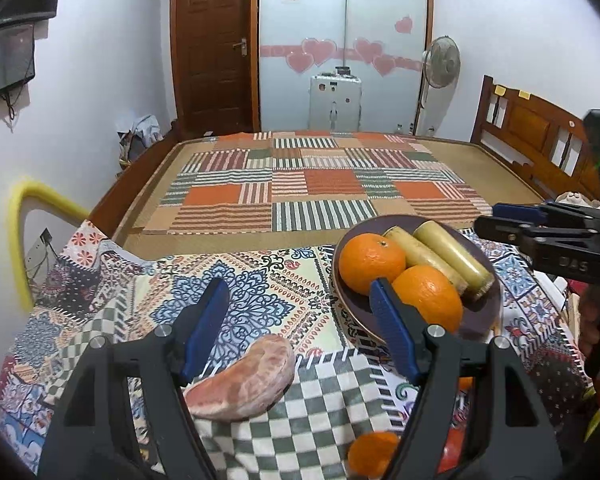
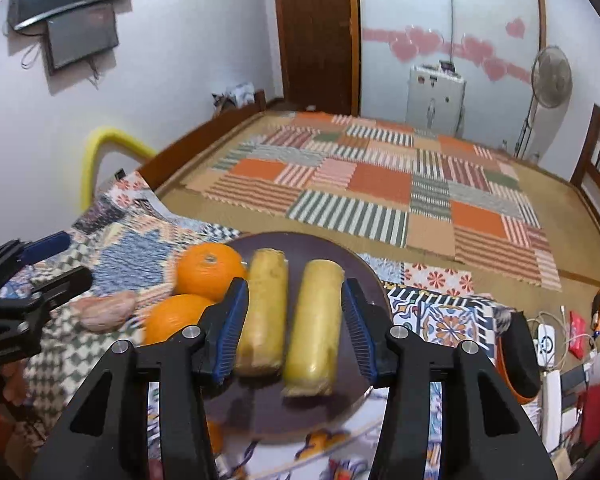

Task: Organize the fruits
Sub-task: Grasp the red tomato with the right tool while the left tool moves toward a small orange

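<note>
A dark plate [image 2: 308, 244] holds two oranges [image 2: 210, 270] and two yellow sticks [image 2: 314, 328]. The right gripper [image 2: 296, 330], jaws parted, straddles both sticks untouched. The left gripper [image 1: 300, 322] gapes empty; a peeled pomelo wedge [image 1: 246, 378] lies near its left finger.

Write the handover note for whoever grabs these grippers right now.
Left gripper: open, empty, over the cloth, pomelo wedge between and below its fingers.
Right gripper: open, nothing gripped, two yellow sticks lying between its fingers on the plate.
Done: two oranges and both sticks are on the plate.
Left: the pomelo wedge and a loose orange at the near table edge are not yet on the plate.
</note>
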A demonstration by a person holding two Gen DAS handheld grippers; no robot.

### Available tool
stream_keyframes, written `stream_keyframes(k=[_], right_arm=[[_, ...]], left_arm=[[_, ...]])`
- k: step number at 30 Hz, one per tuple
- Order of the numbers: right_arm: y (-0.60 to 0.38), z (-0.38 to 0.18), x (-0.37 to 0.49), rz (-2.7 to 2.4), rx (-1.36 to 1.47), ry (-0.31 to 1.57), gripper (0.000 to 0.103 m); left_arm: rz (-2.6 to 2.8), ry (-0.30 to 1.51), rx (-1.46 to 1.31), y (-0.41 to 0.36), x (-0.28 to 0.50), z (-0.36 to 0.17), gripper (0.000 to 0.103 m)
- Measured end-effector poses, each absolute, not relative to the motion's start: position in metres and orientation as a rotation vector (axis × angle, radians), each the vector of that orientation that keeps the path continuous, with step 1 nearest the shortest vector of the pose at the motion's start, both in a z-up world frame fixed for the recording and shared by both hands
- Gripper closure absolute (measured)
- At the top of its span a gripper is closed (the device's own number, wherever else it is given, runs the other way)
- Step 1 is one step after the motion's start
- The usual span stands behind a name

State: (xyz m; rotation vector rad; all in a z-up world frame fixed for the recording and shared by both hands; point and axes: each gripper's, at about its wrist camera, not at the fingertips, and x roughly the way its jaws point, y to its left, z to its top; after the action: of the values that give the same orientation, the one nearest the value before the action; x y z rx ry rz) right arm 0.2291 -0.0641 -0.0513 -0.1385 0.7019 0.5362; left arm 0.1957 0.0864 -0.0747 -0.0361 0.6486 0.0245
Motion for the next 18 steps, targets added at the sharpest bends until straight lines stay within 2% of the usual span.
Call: stream_keyframes(k=[5, 9, 18], right_arm=[[-0.069, -0.031, 0.186, 0.56, -0.121, 0.636, 0.058], [-0.068, -0.027, 0.152, 0.572, -0.121, 0.594, 0.052], [-0.055, -0.051, 0.102, 0.62, -0.139, 0.606, 0.05]], left_arm=[[0.022, 0.635, -0.032, 0.086, 0.167, -0.063, 0.03], [0.011, 0.632, -0.042, 0.085, 0.142, -0.058, 0.03], [0.007, 0.641, -0.045, 0.089, 0.08, -0.066, 0.03]])
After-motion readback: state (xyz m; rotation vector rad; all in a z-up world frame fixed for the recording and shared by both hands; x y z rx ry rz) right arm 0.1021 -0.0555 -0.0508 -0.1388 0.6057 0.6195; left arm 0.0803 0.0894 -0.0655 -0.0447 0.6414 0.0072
